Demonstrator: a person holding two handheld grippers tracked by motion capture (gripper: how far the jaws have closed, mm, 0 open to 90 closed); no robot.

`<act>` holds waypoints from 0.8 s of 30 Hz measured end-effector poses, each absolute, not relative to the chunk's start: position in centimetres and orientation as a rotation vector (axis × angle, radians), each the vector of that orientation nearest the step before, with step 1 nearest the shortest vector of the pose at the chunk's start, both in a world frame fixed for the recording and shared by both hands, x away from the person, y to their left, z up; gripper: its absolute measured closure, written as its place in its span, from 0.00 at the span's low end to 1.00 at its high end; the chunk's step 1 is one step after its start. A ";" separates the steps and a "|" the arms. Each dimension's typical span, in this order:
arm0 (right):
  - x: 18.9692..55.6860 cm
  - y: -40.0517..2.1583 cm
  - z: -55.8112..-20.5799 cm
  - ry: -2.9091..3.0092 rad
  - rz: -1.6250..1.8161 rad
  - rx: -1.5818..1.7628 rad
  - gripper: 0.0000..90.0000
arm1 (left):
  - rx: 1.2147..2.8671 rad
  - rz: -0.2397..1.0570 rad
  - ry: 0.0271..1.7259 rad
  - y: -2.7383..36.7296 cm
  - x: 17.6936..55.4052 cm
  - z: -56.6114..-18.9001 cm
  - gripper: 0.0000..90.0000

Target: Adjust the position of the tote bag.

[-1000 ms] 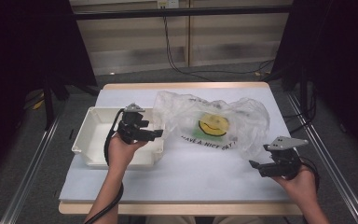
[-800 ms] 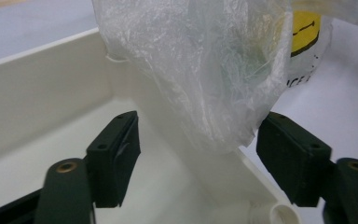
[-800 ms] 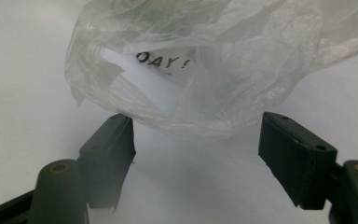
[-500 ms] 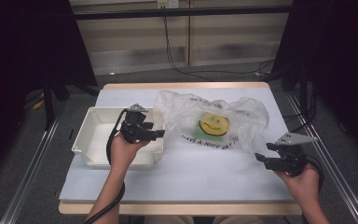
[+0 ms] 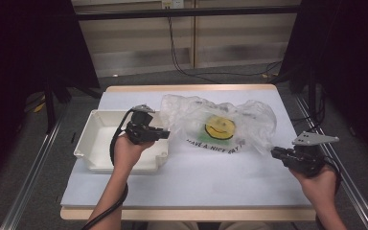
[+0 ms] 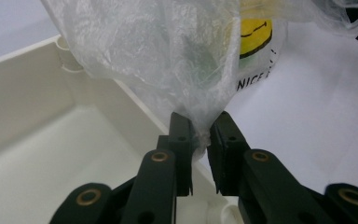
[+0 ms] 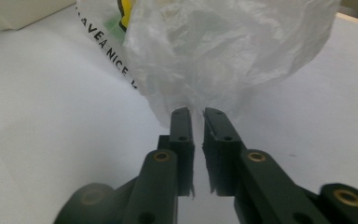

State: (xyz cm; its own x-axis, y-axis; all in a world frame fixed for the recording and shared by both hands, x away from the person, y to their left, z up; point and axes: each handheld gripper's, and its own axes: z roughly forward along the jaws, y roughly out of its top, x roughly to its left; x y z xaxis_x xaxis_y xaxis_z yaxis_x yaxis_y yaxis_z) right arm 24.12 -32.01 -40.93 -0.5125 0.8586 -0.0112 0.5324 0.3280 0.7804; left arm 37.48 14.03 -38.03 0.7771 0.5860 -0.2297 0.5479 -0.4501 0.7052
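Black jaws pinch thin plastic at both ends of the bag; nearest the person, the right gripper (image 5: 274, 153) sits at the table's right edge, held in the right hand (image 5: 318, 177), its jaws having just been closing, and in the right gripper view they stand narrow with a crumpled fold of the clear plastic bag (image 7: 223, 51) caught between the pads; a little farther in, the left gripper (image 5: 166, 134) rides in the left hand (image 5: 127, 151) over the near right corner of the white tray (image 5: 88, 143); its jaws too have just been closing, and the left gripper view shows them clamped on a gathered tail of the bag (image 6: 168, 56) just above the tray's rim (image 6: 135, 98); the bag itself, printed with a yellow smiling face (image 5: 220, 127) and dark lettering, lies puffed up on the white table cover (image 5: 211, 177) between the two grippers, right of the tray and toward the middle of the table; beyond it the cover runs to the wooden far edge (image 5: 191, 88).
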 end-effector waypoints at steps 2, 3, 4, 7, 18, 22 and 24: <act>24.1 -32.5 -40.6 2.160 1.051 1.237 0.96 | 2.157 0.057 0.829 14.2 37.3 -37.6 0.92; 24.1 -32.8 -40.5 2.156 1.054 1.243 0.98 | 2.158 0.056 0.826 14.3 37.2 -37.4 0.92; 24.1 -33.1 -40.3 2.154 1.050 1.247 0.99 | 2.159 0.057 0.827 14.5 37.1 -37.3 0.93; 24.4 -34.0 -40.0 2.132 1.062 1.279 1.00 | 2.157 0.030 0.818 15.1 36.9 -36.9 0.95; 26.7 -36.6 -40.4 2.116 1.016 1.352 1.00 | 2.135 -0.086 0.771 15.7 35.3 -36.6 0.96; 27.5 -37.1 -40.4 2.109 0.996 1.369 1.00 | 2.143 -0.087 0.767 15.8 34.8 -36.3 0.96; 28.0 -37.4 -40.3 2.095 0.979 1.374 1.00 | 2.146 -0.096 0.758 15.9 34.7 -36.2 0.97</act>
State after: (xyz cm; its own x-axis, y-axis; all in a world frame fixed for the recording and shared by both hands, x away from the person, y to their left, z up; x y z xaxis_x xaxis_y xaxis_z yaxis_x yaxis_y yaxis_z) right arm 27.98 -37.42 -40.34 -0.4040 0.9147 0.0133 0.5972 0.2527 0.7613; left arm 34.69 15.91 -36.20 0.8142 0.4854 -0.3185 0.5494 -0.4670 0.6929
